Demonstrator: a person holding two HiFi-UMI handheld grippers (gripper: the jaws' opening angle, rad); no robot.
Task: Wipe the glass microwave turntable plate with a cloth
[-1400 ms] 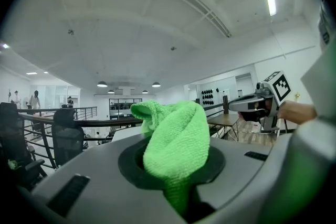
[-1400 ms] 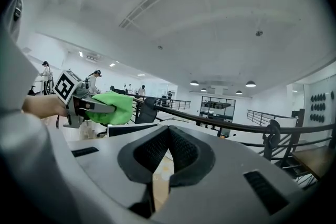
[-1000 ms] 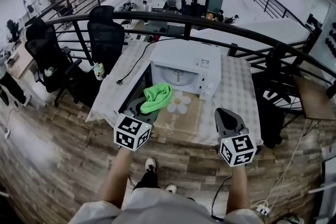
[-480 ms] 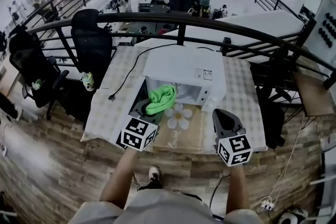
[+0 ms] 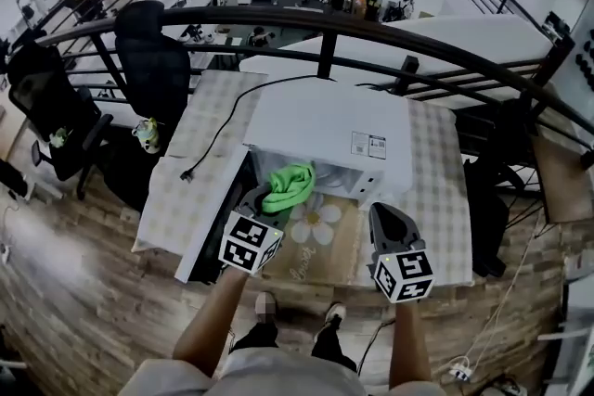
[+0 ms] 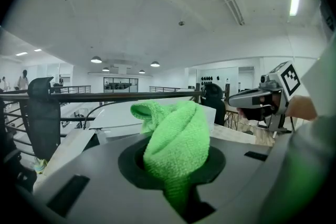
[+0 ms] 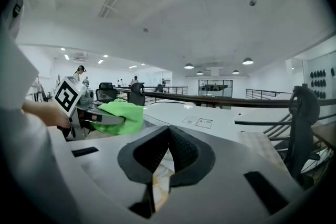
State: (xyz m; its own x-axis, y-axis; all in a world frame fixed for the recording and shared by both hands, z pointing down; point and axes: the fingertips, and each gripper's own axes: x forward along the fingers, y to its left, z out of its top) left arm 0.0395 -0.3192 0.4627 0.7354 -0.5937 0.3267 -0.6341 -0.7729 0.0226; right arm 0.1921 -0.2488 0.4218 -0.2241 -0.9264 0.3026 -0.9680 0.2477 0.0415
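Though label [image 5: 368, 145] blurs, left hand-held gripper [image 5: 261, 203] clamps cloth [image 5: 289, 183].

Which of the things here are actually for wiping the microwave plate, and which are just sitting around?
For the job: green cloth, clamped in the left hand-held gripper; white microwave, door open (glass plate not visible).
Just lying about: flower-print mat; power cord; black office chairs. Right hand-held gripper: shut, empty, idle.
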